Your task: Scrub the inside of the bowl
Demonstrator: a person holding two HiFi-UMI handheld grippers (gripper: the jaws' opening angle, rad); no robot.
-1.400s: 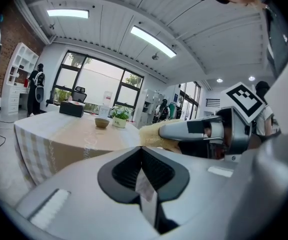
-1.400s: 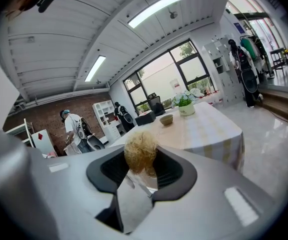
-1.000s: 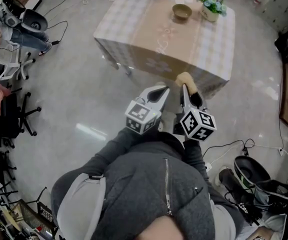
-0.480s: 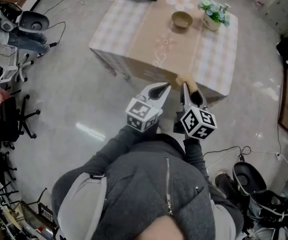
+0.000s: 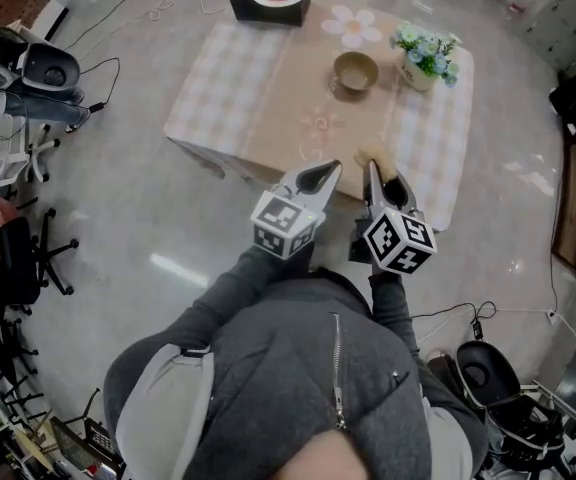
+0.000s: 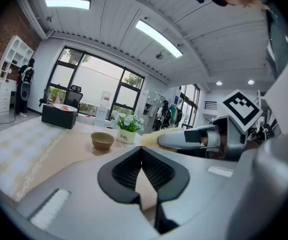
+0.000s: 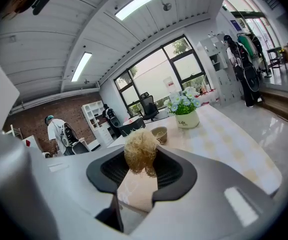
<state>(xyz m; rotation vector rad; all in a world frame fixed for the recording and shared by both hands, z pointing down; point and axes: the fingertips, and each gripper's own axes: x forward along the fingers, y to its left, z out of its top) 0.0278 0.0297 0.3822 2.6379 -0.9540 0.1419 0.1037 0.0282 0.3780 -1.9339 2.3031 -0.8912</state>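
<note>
Right gripper [image 7: 140, 168] is clamped on a scrubber [image 7: 140, 151], a straw-coloured ball of coarse fibre that stands up above the jaw pads; the grip looks secure. Left gripper [image 6: 142, 165] has its jaws fully together with nothing between them.

Progress: in my judgement, no scrubbing has begun. The head view shows both grippers held out in front of the person's chest at the near edge of the table [image 5: 258, 108], with the scrubber just over that edge. The bowl [image 5: 356, 70] is well apart from both. Only 1 step appears done: the scrubber is in hand. What is left:
1. Close the gap to the bowl.
2. Steady the bowl, most likely with the left gripper, whose jaws would first have to part.
3. Work the scrubber round the inside.

Condition of the bowl: 1 small round bowl, tan-brown, standing upright on the plain beige strip down the middle of the checked tablecloth, toward the far side. It sits just beside a white flower pot [image 5: 423, 53] and clear of a black box [image 5: 268, 6] at the far edge. It appears empty; whether the inside is soiled is too small to tell. It looks light, so it may slide when scrubbed unless held.
</note>
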